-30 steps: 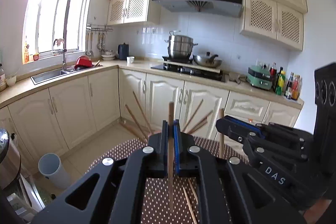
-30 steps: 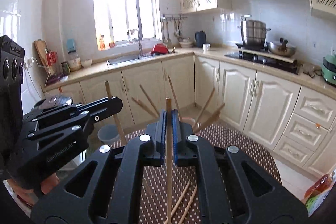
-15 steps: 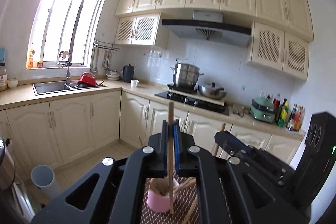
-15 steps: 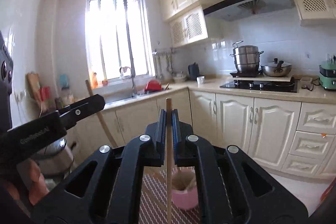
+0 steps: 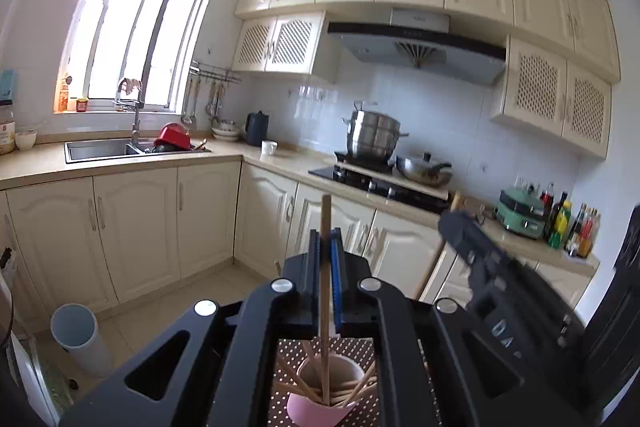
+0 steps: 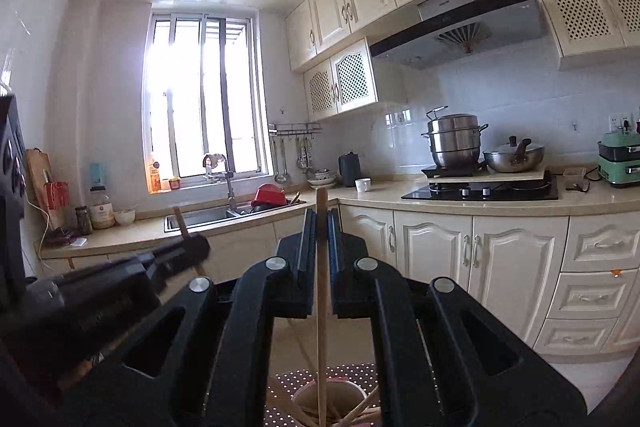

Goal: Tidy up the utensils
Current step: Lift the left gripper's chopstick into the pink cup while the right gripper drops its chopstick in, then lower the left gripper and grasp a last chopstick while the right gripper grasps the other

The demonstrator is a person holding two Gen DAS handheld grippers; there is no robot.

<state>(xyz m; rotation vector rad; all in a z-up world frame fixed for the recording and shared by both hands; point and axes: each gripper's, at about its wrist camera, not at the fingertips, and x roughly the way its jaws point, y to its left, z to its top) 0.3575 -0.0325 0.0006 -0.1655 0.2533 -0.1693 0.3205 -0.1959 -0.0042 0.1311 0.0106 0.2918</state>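
- Two chopsticks are pinched, one per gripper: left gripper (image 5: pixel 326 263) with jaws closed on its chopstick (image 5: pixel 325 311), right gripper (image 6: pixel 320 251) likewise on its chopstick (image 6: pixel 321 307).
- Each stick runs twelve to six; both lower tips look to sit inside the pink cup's (image 5: pixel 316 409) mouth, at six o'clock.
- Loose chopsticks (image 5: pixel 352 391) already lean in the cup, fanning toward three.
- Neither gripper looks nearer; the drop is likely straight down.

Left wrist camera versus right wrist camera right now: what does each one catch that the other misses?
Only the left wrist view shows the grey bin on the floor and the bottles at the counter's end. Only the right wrist view shows the cutting board against the wall and the drawers. Both show a gripper shut on an upright chopstick, left gripper with left chopstick, right gripper with right chopstick, above the pink cup of chopsticks, plus the steamer pot.
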